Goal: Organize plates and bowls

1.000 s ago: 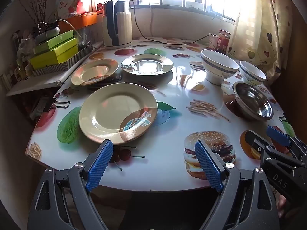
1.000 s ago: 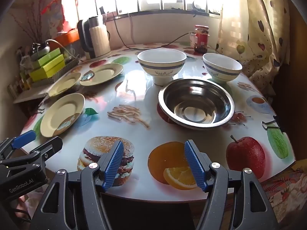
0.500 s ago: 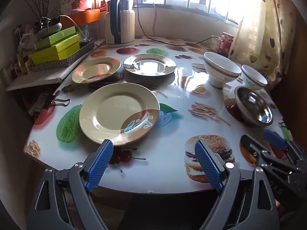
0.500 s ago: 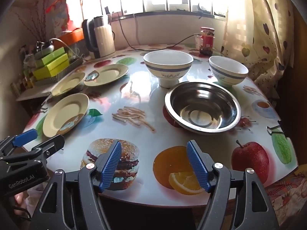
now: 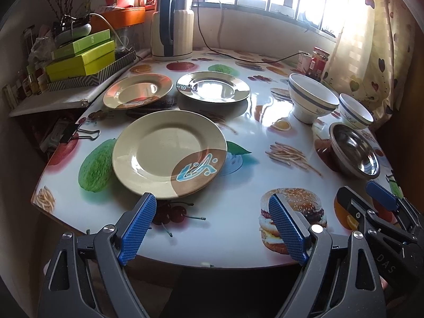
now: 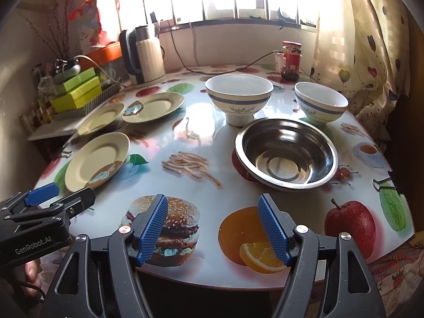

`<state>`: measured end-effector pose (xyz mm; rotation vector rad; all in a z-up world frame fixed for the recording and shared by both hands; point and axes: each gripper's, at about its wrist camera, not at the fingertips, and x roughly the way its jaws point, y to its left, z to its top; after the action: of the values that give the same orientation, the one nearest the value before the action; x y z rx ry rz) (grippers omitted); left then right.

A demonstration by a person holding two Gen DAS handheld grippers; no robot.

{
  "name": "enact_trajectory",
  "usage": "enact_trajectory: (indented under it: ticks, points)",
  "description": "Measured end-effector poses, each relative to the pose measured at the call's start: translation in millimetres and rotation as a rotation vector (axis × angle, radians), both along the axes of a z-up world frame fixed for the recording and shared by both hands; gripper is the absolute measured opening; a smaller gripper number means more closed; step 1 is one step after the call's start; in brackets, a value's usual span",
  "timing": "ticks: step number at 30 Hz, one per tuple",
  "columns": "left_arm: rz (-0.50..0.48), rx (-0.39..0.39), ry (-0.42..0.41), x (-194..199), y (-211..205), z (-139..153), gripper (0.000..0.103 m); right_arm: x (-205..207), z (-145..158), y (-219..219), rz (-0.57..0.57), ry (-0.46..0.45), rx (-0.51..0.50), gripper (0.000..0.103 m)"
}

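Three cream plates with brown patches lie on the left half of the table: the nearest plate (image 5: 169,150) (image 6: 97,161) and two farther plates (image 5: 137,91) (image 5: 213,86). On the right stand a large white bowl with a blue band (image 6: 239,99) (image 5: 312,98), a smaller one like it (image 6: 320,104), and a steel bowl (image 6: 286,153) (image 5: 354,153). My left gripper (image 5: 212,212) hovers open at the table's near edge, just short of the nearest plate, nothing between its fingers. My right gripper (image 6: 213,212) is open above the near edge, in front of the steel bowl, empty.
A kettle (image 5: 172,35) with its cord, a red jar (image 6: 291,60) and stacked green boxes (image 5: 80,58) line the back and left. Binder clips (image 5: 79,132) (image 6: 384,182) grip the tablecloth edges. A curtain (image 6: 371,39) hangs at the right.
Both views have tilted up a little, so the table sits slightly lower in frame. The right gripper's fingers stand a bit wider apart. Plates and bowls have not moved.
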<state>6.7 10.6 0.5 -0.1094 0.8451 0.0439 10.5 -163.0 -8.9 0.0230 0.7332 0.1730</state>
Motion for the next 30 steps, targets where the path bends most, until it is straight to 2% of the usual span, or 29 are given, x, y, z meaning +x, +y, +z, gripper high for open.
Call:
enact_trajectory:
  ticks: [30]
  points:
    - [0.000,-0.001,0.005,0.3,3.0,-1.8,0.087,1.1,-1.5,1.8,0.004,0.008,-0.004,0.071]
